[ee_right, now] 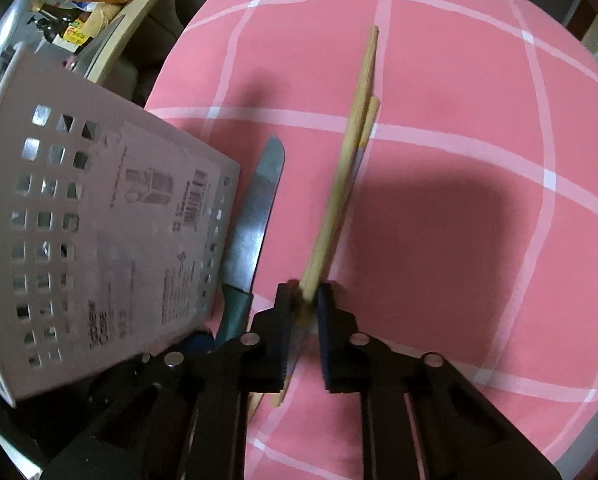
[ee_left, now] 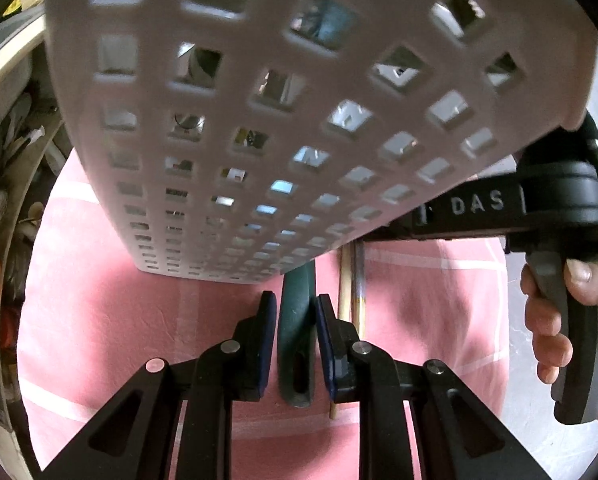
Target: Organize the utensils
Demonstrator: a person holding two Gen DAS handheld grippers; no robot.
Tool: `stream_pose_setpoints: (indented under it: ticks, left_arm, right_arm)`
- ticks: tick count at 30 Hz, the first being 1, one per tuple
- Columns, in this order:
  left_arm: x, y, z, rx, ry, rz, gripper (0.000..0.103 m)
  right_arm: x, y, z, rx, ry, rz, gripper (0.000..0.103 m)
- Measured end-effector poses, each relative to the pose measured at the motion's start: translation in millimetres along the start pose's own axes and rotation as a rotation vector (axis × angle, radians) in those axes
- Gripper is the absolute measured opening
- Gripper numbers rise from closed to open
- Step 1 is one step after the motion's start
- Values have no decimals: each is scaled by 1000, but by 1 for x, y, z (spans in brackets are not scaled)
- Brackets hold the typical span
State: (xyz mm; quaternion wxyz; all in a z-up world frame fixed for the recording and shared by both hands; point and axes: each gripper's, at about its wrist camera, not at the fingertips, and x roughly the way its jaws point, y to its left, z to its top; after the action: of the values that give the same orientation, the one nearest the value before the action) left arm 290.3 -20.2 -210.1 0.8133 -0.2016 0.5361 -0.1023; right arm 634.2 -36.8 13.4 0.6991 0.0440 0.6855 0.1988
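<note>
So, the knife [ee_right: 255, 216] is laid flat on the pink checked cloth [ee_right: 479, 92] of the desk, its long axis running straight away from both cameras. Its blade tip is pointed to the far side, and its green handle [ee_left: 297, 332] is turned back toward the tools. In the left wrist view the handle is flanked by the left tool [ee_left: 295, 312], with a blue pad on each side. A thin gap can be seen on both sides, so the jaws are narrowly parted and nothing is actually pinched yet.

Just right of the knife, the wooden chopsticks [ee_right: 349, 160] are lined up nearly parallel to it, tips aimed far away and leaning slightly right. Their near ends are closed in by the right tool [ee_right: 304, 300], and the sticks seem to be clamped, though that spot is blurred.

A white perforated basket [ee_left: 283, 92] is seen tilted on the left, hanging over the knife's blade in the left view, touching or just beside it. A label [ee_right: 147, 224] is stuck on one wall. Cluttered shelves [ee_right: 87, 12] are visible beyond the desk.
</note>
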Motion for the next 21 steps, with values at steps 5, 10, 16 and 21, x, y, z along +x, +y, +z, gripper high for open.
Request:
stream_pose_setpoints:
  ticks: [5,10,16,21]
  left_arm:
    - [0,0,-6,-39,40,-21,17]
    - [0,1,-14,-51,56,-17,18]
    - [-1,9,-13,-63,88,-65,18]
    - [-3,15,-9,-69,98,-64,15]
  right_arm:
    - [-30,2,16,-10,32,38,9]
    - [-49,19,33,-27,72,26,10]
    - [-82,15,72,-13,71,16,9]
    - [-129,-20,77,10,55,69,9]
